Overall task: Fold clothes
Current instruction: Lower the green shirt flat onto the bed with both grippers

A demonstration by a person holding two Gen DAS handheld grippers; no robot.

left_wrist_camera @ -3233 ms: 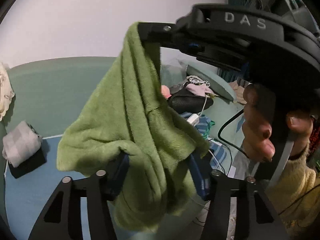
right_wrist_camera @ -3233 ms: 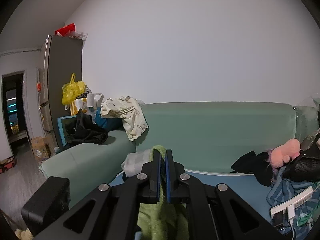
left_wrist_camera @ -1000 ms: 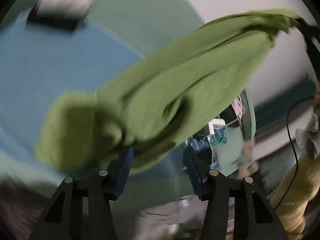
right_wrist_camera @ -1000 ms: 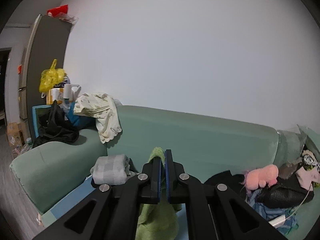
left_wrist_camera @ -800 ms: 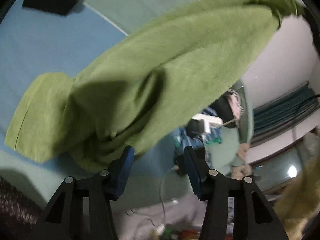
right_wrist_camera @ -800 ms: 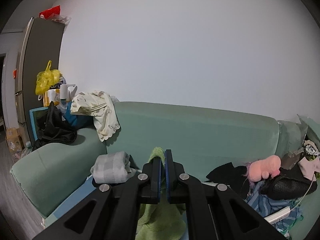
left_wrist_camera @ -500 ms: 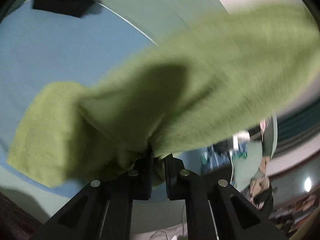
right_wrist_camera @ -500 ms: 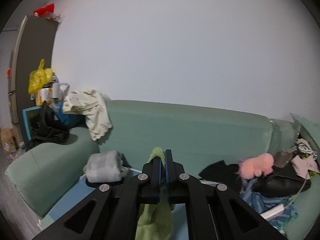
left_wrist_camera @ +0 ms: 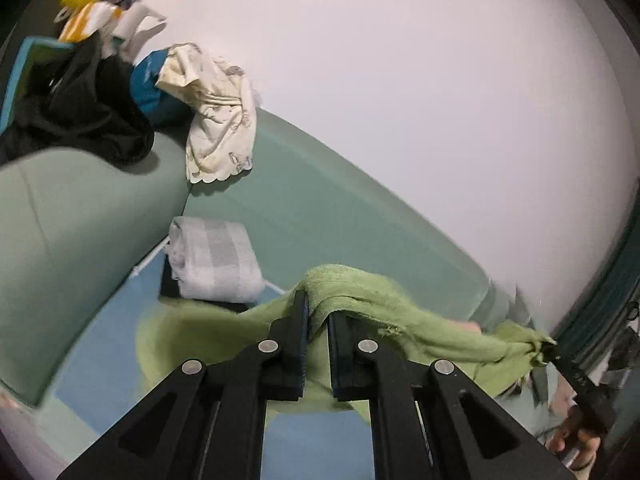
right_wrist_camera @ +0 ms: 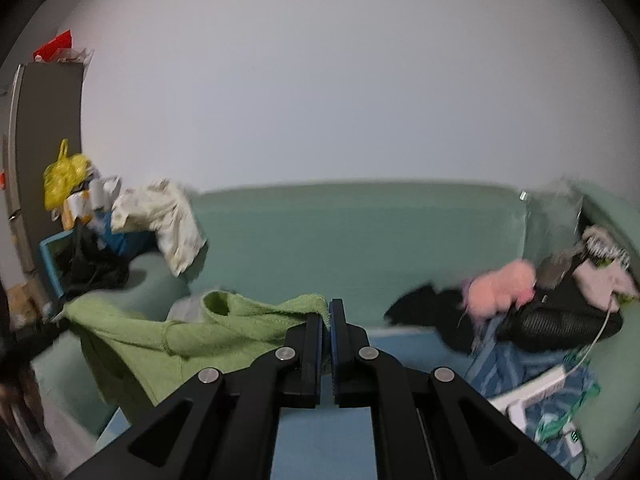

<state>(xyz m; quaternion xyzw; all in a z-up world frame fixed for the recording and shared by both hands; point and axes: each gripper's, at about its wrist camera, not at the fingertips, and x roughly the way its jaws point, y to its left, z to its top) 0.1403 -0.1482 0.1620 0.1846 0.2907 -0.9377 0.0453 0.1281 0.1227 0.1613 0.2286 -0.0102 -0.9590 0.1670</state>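
Note:
A fuzzy green garment [left_wrist_camera: 376, 312] is stretched in the air between both grippers above the blue seat of a sofa. My left gripper [left_wrist_camera: 318, 308] is shut on one edge of it. In the left wrist view the cloth runs right to the other gripper's tip [left_wrist_camera: 546, 346], with a hand [left_wrist_camera: 576, 438] below. My right gripper [right_wrist_camera: 326, 312] is shut on the opposite edge of the green garment [right_wrist_camera: 192, 336], which spreads leftward and hangs toward the seat. Its lower part droops onto the blue cushion [left_wrist_camera: 100, 360].
A folded grey-white cloth [left_wrist_camera: 214, 266] on a black item sits at the seat's left end. Cream and black clothes [left_wrist_camera: 216, 120] drape the sofa arm. A pile with a pink item [right_wrist_camera: 500, 288], black bag, striped cloth and white charger [right_wrist_camera: 532, 394] fills the right side.
The left gripper closed on the green garment's edge and swung up. The garment, bunched and hanging before, is now pulled out wide between the two grippers.

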